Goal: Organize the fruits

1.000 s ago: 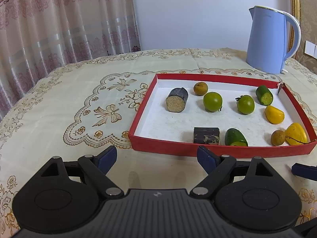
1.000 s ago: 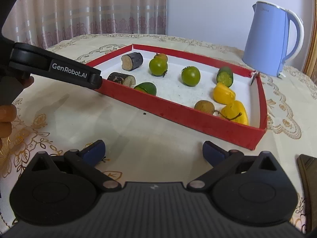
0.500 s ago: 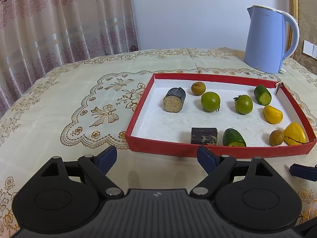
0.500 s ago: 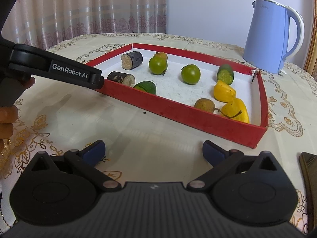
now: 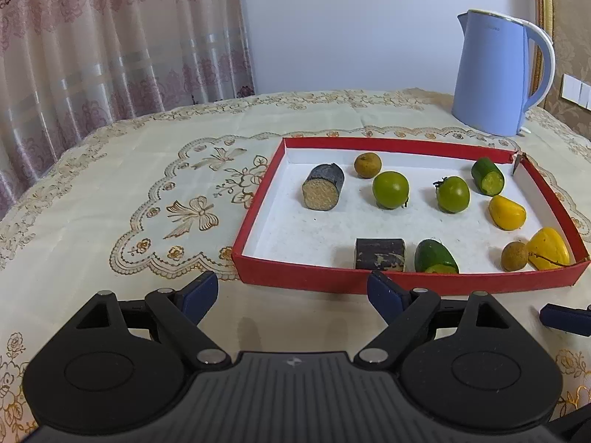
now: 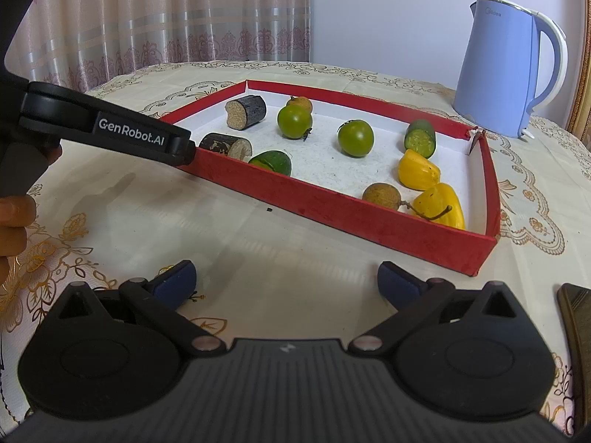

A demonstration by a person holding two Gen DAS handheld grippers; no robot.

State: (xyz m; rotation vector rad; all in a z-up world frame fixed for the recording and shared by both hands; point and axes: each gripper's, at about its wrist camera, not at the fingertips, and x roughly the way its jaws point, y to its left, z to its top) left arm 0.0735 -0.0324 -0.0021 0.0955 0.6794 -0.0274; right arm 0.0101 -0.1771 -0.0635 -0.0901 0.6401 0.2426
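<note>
Fruits: all lie inside red tray (image 5: pixel 295 272), apart from one another, none on the cloth | Sorting: like kinds not grouped; fits tray either awaiting or past arranging | Left gripper (image 5: pixel 291 292): fingers apart, nothing held, short of tray | Right gripper (image 6: pixel 286 281): fingers apart, nothing held | Table (image 5: pixel 110 184): kettle (image 5: pixel 495 77) behind tray.

Right gripper (image 6: pixel 284 277) low over the tablecloth (image 6: pixel 258 236), jaws wide apart, nothing between them. Red tray (image 6: pixel 332 210) just ahead. Inside: two dark logs (image 6: pixel 247 110) at the tray's far left corner, two green fruits (image 6: pixel 295 122) mid-tray, cucumber pieces (image 6: pixel 419 138) near the far right corner and the near edge, two yellow pieces (image 6: pixel 417 170) and a brown longan (image 6: pixel 380 196) at the near right corner. Blue kettle (image 6: pixel 506 70) beyond the tray. Left gripper (image 6: pixel 110 129) reaching in from the left edge, tip beside the tray's near wall, fingers of a hand (image 6: pixel 14 210) under it.
</note>
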